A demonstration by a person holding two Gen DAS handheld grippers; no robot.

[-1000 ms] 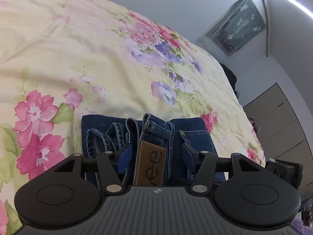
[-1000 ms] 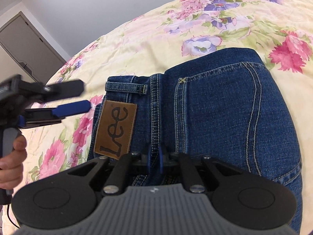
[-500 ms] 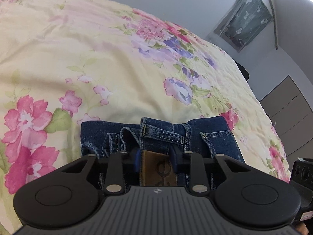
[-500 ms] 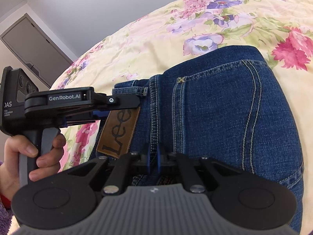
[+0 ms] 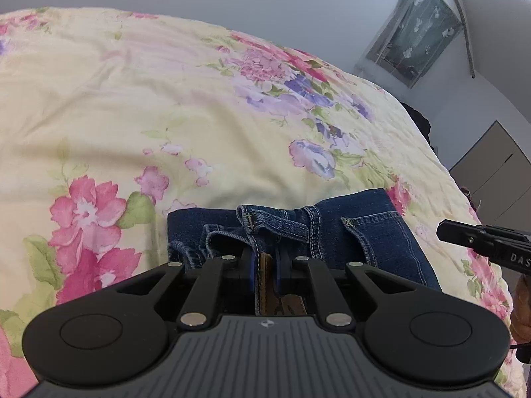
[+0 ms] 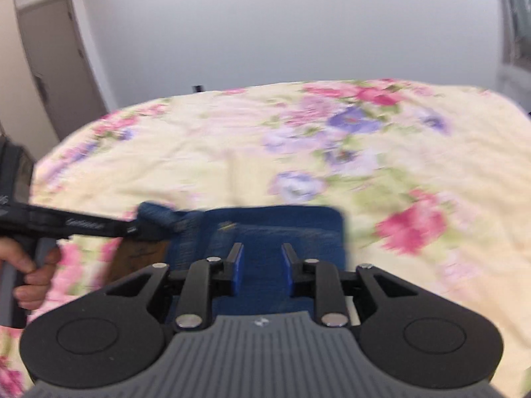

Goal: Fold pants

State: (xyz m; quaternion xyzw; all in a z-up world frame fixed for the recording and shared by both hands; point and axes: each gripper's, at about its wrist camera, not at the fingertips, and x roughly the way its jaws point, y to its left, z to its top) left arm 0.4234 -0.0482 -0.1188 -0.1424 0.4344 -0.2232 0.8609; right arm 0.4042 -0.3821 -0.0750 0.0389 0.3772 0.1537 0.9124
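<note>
On floral bedspread (image 5: 99, 106): folded jeans (image 5: 371, 225).

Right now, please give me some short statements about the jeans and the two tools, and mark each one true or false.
1. The left tool is shut on the jeans. True.
2. The right tool is shut. False: it is open.
3. The jeans lie on a floral bedspread. True.
4. The jeans are black. False: they are blue.
5. The right tool is seen in the left wrist view. True, at its right edge.
</note>
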